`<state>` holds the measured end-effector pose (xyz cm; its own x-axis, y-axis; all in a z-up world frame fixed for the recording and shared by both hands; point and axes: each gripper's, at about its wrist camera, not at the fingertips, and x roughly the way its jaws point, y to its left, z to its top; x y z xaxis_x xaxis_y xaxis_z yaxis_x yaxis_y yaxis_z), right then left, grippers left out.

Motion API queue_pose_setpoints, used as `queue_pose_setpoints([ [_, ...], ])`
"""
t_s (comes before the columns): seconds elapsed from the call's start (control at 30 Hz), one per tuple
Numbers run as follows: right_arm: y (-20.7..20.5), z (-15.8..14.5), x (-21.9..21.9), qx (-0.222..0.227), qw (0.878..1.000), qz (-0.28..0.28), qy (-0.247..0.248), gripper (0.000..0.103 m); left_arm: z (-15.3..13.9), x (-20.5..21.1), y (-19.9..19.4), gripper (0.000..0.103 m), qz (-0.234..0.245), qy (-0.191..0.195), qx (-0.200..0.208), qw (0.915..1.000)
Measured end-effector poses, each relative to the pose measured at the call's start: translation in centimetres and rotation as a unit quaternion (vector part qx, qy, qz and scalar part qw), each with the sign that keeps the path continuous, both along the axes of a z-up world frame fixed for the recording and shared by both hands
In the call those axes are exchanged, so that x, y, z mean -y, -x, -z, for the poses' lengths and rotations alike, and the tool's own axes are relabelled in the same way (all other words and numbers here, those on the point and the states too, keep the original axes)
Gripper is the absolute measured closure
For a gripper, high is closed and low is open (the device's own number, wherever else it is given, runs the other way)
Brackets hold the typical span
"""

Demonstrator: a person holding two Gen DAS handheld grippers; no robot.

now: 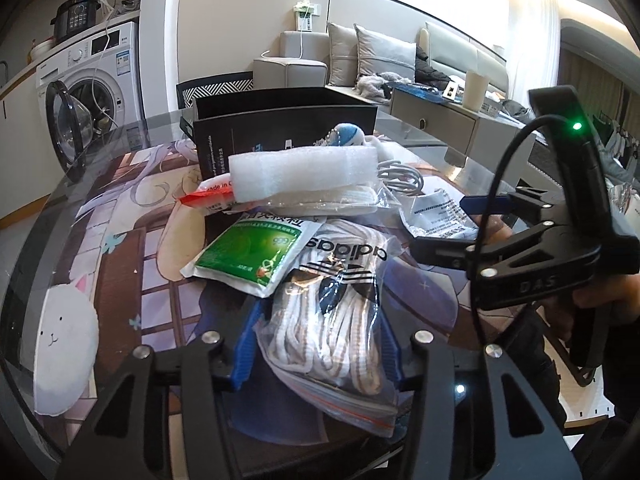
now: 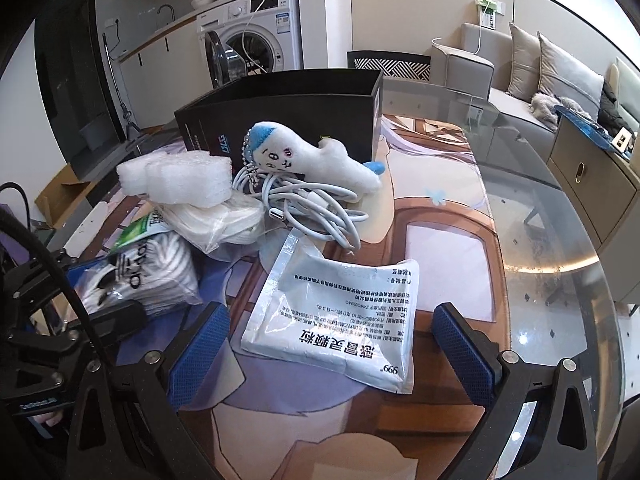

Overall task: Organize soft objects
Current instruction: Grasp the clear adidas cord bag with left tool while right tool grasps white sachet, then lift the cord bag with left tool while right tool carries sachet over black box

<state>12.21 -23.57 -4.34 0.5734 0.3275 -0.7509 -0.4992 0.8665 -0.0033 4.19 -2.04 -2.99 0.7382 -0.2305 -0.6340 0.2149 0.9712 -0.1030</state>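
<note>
My left gripper (image 1: 316,356) has its blue pads on both sides of a clear Adidas bag of white laces (image 1: 332,312), which also shows in the right wrist view (image 2: 148,276); it looks shut on the bag. My right gripper (image 2: 332,352) is open, its pads on either side of a white medicine sachet (image 2: 336,316) lying on the mat. A green sachet (image 1: 252,252), white foam wrap (image 1: 304,174), a bagged white cloth (image 2: 216,224), a coiled white cable (image 2: 312,208) and a white plush keychain (image 2: 312,160) lie in a pile before an open black box (image 2: 280,112).
The round glass table (image 2: 560,240) carries a printed anime mat (image 1: 100,240). A washing machine (image 1: 96,80) with its door open stands at the back. A sofa (image 1: 360,56) and a low cabinet (image 2: 592,176) stand beyond the table.
</note>
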Motion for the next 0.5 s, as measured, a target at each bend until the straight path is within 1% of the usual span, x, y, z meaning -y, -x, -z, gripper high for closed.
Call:
queue_pose_setpoints([
  [0.17,-0.2,0.2,-0.4,0.002,1.000,0.002,0.010,0.002,-0.6,-0.2,0.6,0.054,-0.001,0.013,0.013,0.9998],
  [0.23,-0.2,0.1,-0.2,0.005,1.000,0.005,0.010,0.008,-0.8,-0.3,0.8,0.054,0.000,0.016,0.017,0.9997],
  [0.27,-0.2,0.1,-0.1,0.008,1.000,0.007,0.011,0.010,-0.9,-0.3,0.9,0.054,0.000,0.016,0.020,0.9997],
  [0.4,0.5,-0.1,0.4,0.019,1.000,0.008,0.014,0.027,-1.4,-0.3,1.2,0.054,0.002,0.019,0.027,0.9994],
  [0.5,0.8,-0.1,0.8,0.022,1.000,0.006,0.012,0.031,-1.7,-0.4,1.3,0.054,0.003,0.022,0.030,0.9993],
])
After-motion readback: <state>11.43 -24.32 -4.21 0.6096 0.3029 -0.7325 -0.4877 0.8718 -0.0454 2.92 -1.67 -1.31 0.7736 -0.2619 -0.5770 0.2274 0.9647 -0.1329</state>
